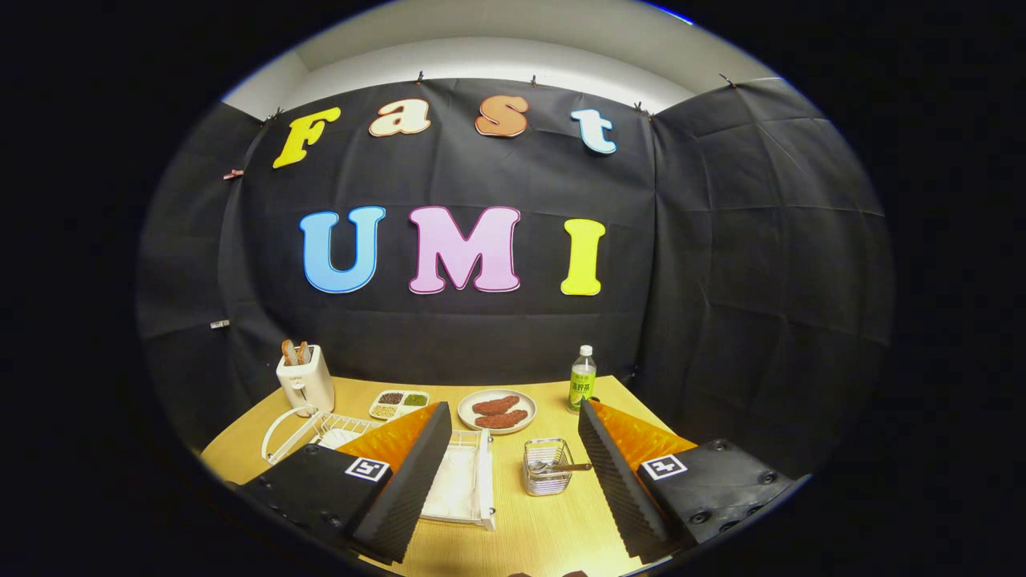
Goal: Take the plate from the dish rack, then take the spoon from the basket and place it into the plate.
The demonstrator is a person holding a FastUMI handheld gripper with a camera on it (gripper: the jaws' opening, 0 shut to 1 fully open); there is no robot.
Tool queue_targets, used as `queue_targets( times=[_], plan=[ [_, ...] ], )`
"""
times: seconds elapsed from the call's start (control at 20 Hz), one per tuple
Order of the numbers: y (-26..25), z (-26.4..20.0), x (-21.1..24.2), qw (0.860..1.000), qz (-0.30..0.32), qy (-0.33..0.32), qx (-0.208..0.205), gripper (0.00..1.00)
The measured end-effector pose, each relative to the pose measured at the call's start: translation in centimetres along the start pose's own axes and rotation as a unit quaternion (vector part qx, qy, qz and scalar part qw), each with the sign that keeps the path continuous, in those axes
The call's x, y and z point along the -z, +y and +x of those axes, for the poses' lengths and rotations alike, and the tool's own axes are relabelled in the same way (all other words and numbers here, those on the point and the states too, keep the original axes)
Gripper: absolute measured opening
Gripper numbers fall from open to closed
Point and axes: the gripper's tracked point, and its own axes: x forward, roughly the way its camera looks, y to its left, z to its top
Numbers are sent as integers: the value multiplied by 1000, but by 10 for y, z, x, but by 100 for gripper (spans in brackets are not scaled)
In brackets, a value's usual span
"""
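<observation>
Gripper [513,449] spread wide, nothing held, both fingers clear of everything above the wooden table [553,529]. Btwn the fingers: one wire basket [547,466] w/ the spoon [561,466] lying in it, handle toward the right finger. Left finger partly covers the white dish rack [465,481]; plate [341,437] seems to sit in its far end (mostly hidden, hard to tell). Beyond: one dish of two meat pieces [497,410], one divided tray [399,403], one toaster [304,381], one bottle [583,378].
</observation>
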Motion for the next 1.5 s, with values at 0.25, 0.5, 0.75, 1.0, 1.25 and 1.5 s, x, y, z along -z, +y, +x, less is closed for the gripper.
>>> queue_targets(
  times=[0.25, 0.5, 0.75, 1.0, 1.25, 1.5],
  plan=[
    [2, 11, 6, 1000, -3, 25, 6, 98],
    [21, 36, -2, 999, -3, 44, -8, 98],
    [43, 72, 10, 995, -29, 96, -16, 98],
    [67, 106, 45, 984, -70, 163, -19, 98],
    [82, 133, 88, 971, -55, 233, -8, 96],
    [89, 147, 129, 957, -37, 287, 11, 76]
  ],
)
